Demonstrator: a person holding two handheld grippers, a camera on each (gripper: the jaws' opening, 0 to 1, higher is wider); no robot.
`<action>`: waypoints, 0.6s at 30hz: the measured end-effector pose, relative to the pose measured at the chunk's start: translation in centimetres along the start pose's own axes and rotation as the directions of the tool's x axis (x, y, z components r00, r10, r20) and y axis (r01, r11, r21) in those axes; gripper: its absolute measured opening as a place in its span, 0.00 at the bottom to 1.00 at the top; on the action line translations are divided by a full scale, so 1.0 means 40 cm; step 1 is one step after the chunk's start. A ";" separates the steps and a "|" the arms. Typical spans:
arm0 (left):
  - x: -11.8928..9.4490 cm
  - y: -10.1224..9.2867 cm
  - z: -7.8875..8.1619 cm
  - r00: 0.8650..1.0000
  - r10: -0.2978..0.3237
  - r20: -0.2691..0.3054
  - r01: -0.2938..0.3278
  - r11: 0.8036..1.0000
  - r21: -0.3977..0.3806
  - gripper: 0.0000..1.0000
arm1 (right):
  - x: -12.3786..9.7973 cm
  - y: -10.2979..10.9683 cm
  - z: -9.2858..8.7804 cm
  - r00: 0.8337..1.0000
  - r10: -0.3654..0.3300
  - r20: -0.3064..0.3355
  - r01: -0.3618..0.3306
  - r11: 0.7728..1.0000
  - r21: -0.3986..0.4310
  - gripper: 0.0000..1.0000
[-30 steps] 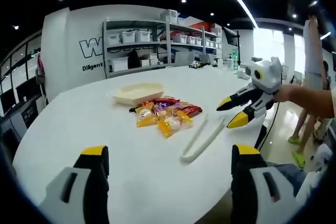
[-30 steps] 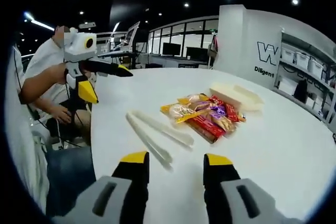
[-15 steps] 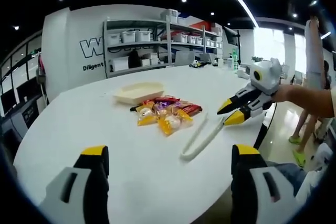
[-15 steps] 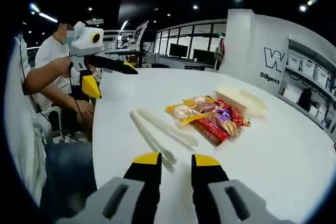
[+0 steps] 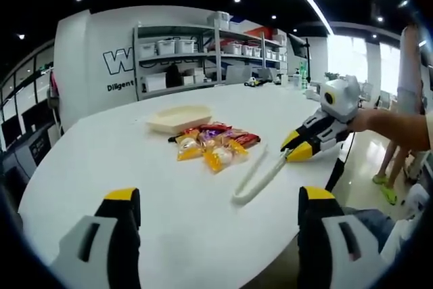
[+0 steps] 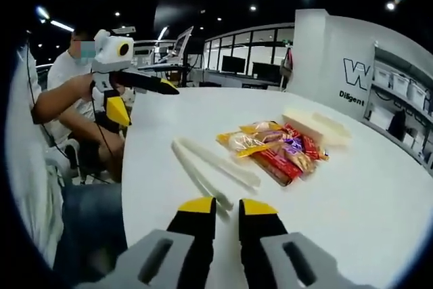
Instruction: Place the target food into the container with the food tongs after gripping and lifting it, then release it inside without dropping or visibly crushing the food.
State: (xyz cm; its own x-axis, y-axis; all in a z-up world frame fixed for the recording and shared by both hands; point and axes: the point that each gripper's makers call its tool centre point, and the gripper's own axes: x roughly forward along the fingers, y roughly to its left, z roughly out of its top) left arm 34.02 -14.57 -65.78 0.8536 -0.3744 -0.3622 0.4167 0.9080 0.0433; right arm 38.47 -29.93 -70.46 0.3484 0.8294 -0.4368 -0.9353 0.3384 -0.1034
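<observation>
Centre of the right gripper view: white tongs (image 6: 215, 172) flat on table (image 6: 379, 194), arms apart, beside snack packets (image 6: 274, 150); right gripper (image 6: 226, 206) nearly closed, left gripper (image 5: 220, 201) wide apart.

1. A large outlined "W" stands on the white wall (image 5: 88, 52), the rest cut off by the shelf (image 5: 183, 55)
2. Below it, smaller dark lettering begins "Diligent"
3. The snack packets' (image 5: 213, 147) print is too small to read

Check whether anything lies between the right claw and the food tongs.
Nothing visible does: the right claw, nearly closed, sits just short of the white food tongs, with bare table between. The snack packets lie beyond.
</observation>
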 end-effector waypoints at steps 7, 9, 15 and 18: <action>0.002 -0.005 -0.003 1.000 -0.004 -0.003 0.004 1.000 0.000 0.96 | 0.000 0.004 -0.007 1.000 0.014 -0.002 -0.014 1.000 0.004 0.04; 0.001 -0.006 -0.002 1.000 -0.003 -0.002 0.003 1.000 0.000 0.96 | -0.002 0.003 -0.003 1.000 0.015 0.005 -0.015 1.000 0.008 0.03; 0.000 -0.009 0.003 1.000 -0.006 0.004 0.006 1.000 0.001 0.96 | -0.002 0.004 -0.002 1.000 0.024 0.008 -0.024 1.000 0.010 0.03; 0.000 -0.010 0.004 1.000 -0.006 0.005 0.006 1.000 0.004 0.96 | -0.004 0.005 -0.002 1.000 0.026 0.013 -0.026 1.000 0.013 0.02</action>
State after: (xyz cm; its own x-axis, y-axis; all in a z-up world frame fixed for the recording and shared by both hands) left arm 33.91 -14.95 -65.63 0.8526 -0.3806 -0.3579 0.4229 0.9051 0.0449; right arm 38.24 -30.04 -70.49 0.3247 0.8436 -0.4277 -0.9432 0.3222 -0.0805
